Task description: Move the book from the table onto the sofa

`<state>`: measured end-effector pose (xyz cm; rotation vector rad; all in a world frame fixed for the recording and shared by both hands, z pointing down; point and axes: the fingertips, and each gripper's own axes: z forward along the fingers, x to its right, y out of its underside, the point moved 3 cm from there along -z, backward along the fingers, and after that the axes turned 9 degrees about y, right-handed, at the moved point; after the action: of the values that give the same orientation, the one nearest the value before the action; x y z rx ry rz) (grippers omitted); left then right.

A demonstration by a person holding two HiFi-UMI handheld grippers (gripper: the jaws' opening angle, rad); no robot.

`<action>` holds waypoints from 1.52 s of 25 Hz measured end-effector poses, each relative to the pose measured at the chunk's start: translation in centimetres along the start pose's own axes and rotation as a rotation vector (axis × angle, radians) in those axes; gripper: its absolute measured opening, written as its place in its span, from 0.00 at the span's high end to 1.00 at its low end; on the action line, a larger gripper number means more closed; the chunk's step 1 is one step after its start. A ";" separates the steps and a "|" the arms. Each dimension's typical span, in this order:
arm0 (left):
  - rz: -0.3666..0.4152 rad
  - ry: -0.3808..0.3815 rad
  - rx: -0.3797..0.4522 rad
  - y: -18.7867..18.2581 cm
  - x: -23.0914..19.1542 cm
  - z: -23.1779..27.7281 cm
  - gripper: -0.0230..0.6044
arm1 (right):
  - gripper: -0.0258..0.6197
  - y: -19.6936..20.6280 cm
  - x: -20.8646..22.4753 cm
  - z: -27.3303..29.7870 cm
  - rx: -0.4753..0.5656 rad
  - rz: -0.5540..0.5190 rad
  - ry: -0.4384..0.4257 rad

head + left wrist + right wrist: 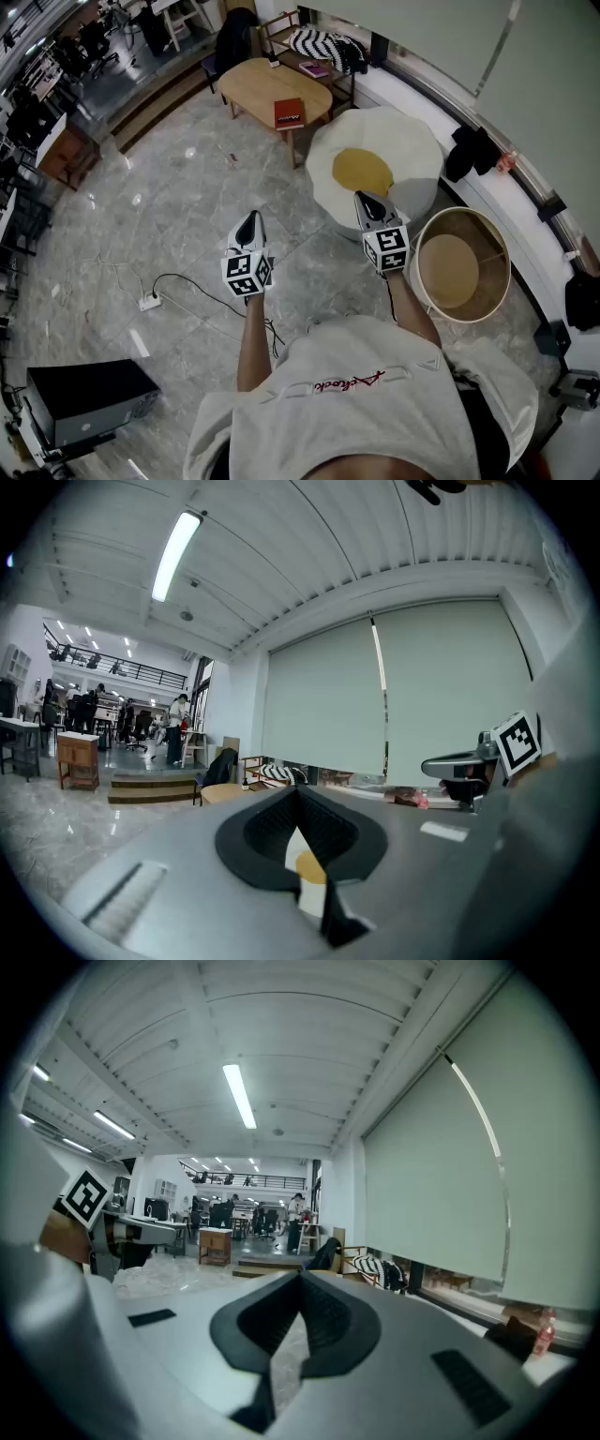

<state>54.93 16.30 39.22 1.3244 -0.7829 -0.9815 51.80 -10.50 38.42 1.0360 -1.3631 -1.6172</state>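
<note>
A red book (290, 113) lies on the near end of an oval wooden table (262, 82) at the far side of the room. Behind the table is a wooden-framed sofa seat with a zebra-striped cushion (325, 47) and a small pink book (314, 69) on it. My left gripper (249, 219) and right gripper (365, 200) are held out level over the floor, well short of the table. Both are shut with nothing in them. The jaws of the left gripper (298, 795) and of the right gripper (300, 1279) meet along a closed line. The red book cannot be made out in either gripper view.
A white beanbag shaped like a fried egg (394, 141) lies just ahead of my right gripper, between me and the table. A round basket (502, 281) stands at my right. A cable and power strip (150, 302) lie on the marble floor at left, beside a black box (89, 398).
</note>
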 end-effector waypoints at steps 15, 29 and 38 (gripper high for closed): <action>-0.004 -0.012 -0.004 -0.2 0.9 0.9 0.95 | 0.95 0.7 1.3 0.1 0.003 0.025 -0.019; -0.006 -0.046 -0.011 0.5 4.3 2.9 0.95 | 0.95 2.1 4.4 -0.2 -0.006 0.035 -0.069; -0.022 -0.067 -0.028 2.0 5.6 3.3 0.95 | 0.95 3.3 5.4 0.0 -0.016 0.039 -0.094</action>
<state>54.52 9.83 41.17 1.2838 -0.8036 -1.0557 49.96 -15.96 41.10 0.9287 -1.4213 -1.6638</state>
